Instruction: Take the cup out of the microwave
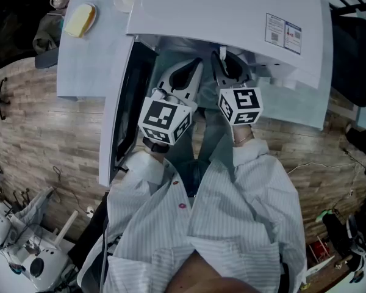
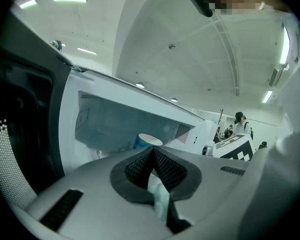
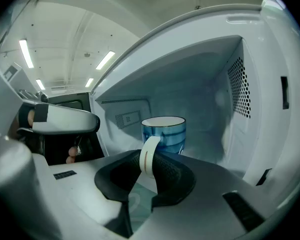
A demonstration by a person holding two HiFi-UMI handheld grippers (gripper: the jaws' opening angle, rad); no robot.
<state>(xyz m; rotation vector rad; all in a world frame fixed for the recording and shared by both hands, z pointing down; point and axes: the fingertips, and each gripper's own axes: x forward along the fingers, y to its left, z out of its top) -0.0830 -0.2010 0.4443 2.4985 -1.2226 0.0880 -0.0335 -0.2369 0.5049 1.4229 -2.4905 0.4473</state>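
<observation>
Clamping the white handle of the cup between its 2 jaws, the right gripper sits inside the microwave; the left gripper is clenched empty, the cup just beyond its tips.

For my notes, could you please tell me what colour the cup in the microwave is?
The cup is blue with darker bands, white inside; best in right gripper view.

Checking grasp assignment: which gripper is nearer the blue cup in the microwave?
Right. The right gripper has its pads on the handle of the cup; the left gripper, shut, sits short of it, empty.
</observation>
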